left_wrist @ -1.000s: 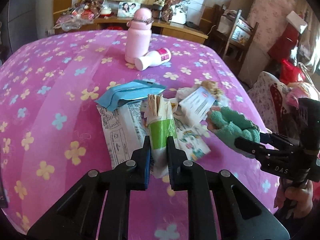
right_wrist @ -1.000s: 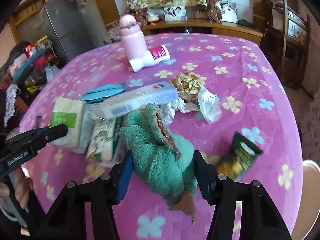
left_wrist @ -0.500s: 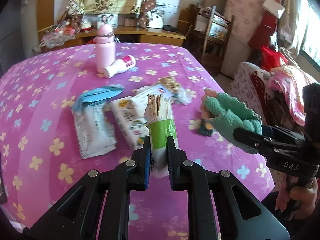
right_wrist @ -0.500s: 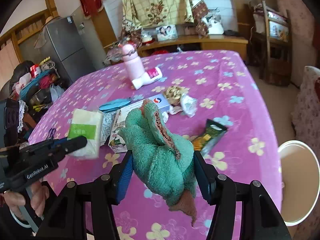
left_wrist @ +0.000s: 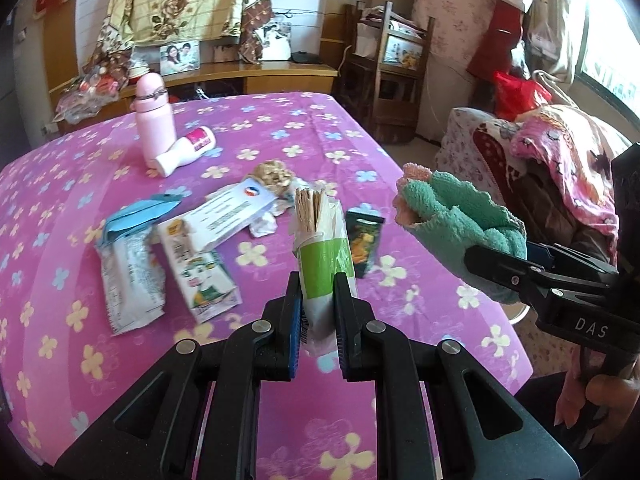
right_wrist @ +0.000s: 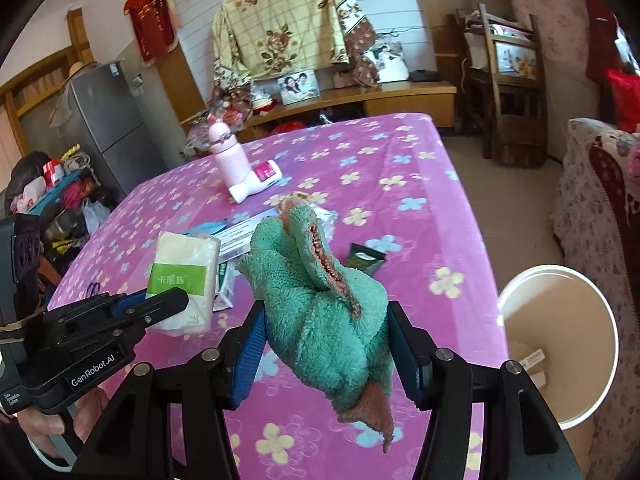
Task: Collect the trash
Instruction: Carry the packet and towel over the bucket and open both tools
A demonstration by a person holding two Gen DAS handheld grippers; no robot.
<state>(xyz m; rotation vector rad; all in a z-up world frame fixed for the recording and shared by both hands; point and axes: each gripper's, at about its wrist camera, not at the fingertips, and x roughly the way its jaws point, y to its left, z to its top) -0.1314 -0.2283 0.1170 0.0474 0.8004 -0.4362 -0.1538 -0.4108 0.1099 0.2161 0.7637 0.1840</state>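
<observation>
From the left wrist, the left tool (left_wrist: 316,316) is pinched narrow on a green-and-white tissue pack (left_wrist: 322,256), held upright clear of the counter (left_wrist: 60,240), probably for carrying to the bin, while wrappers (left_wrist: 132,276) and a carton (left_wrist: 204,276) lie below. From the right wrist, the right tool (right_wrist: 326,346) clamps a bunched green cloth (right_wrist: 320,312) at medium width above the counter edge, near the white bin (right_wrist: 556,344) on the floor to its right, apparently the drop point.

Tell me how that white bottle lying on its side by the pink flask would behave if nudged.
The white bottle lies on its side, so it would probably roll. It leans against the upright pink flask, which may block rolling that way. It looks like light plastic, likely easy to shift.
</observation>
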